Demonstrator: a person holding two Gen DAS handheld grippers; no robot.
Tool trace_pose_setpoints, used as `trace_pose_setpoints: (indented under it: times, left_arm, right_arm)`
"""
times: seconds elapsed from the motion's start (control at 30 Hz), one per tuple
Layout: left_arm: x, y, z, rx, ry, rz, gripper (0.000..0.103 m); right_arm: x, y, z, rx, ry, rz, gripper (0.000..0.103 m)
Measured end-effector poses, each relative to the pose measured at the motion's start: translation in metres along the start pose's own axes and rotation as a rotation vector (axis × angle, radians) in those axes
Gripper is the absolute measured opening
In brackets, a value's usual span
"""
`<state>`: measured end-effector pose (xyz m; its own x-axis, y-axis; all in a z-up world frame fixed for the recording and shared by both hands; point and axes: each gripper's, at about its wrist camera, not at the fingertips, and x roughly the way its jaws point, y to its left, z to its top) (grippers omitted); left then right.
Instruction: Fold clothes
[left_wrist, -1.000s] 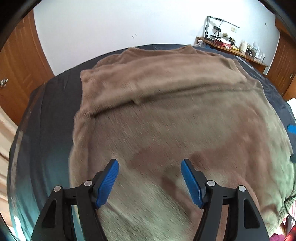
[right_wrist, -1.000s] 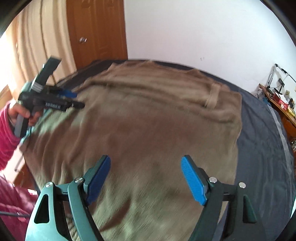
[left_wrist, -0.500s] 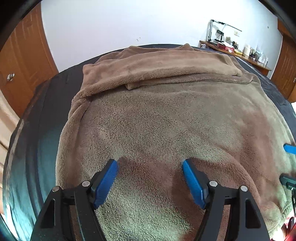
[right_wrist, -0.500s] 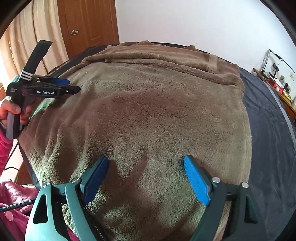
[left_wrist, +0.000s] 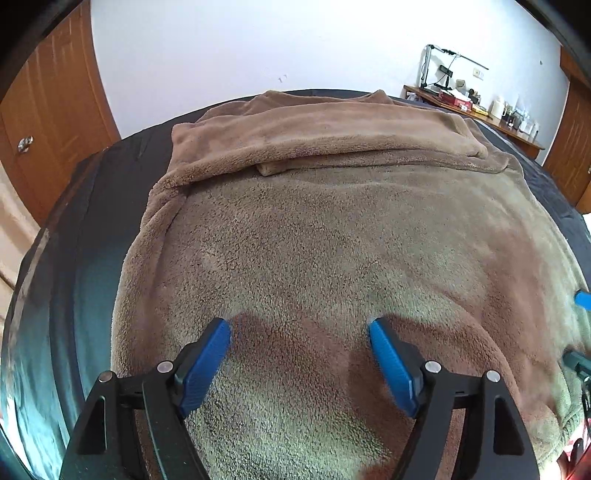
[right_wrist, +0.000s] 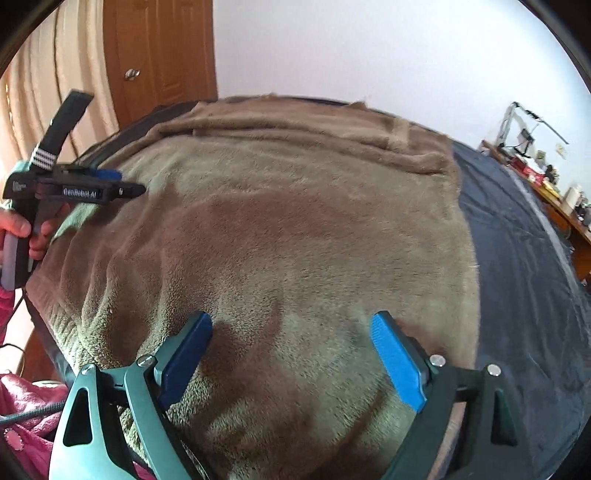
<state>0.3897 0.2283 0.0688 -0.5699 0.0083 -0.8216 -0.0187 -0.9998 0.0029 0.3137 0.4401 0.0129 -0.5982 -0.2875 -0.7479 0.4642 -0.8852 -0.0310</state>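
1. We see a large brown fleece garment spread flat over a dark bed cover; its far end is folded back on itself in a lighter band toward the white wall.
2. Our left gripper, black with blue pads, stands wide open just over the near part of the garment, with nothing between its fingers. We cannot tell whether the pad tips touch the pile.
3. Our right gripper, teal-framed with blue pads, is likewise spread wide and empty, over the garment's near end, closer to the garment's right edge.
4. From the right wrist view, the left gripper shows side-on at the garment's left edge, held by a hand in a pink sleeve.
5. A wooden desk with small items stands beyond the garment's far right corner.
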Motion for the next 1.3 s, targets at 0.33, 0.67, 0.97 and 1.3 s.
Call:
trace_pose_setpoints:
  times: [0.33, 0.67, 0.97, 1.3]
  left_arm:
    - [-0.02, 0.008, -0.026, -0.006, 0.018, -0.057, 0.08]
    - [-0.065, 0.037, -0.067, 0.005, -0.007, -0.046, 0.08]
    - [-0.076, 0.035, -0.09, 0.048, -0.025, -0.029, 0.08]
    - [-0.068, 0.026, -0.087, 0.027, -0.027, -0.047, 0.08]
  right_arm:
    - [-0.053, -0.025, -0.021, 0.074, -0.149, -0.137, 0.091]
    - [-0.121, -0.072, -0.061, 0.157, -0.247, -0.233, 0.091]
    - [-0.113, -0.026, -0.082, -0.112, -0.182, -0.055, 0.09]
    - [-0.087, 0.005, -0.093, -0.349, -0.065, -0.145, 0.053]
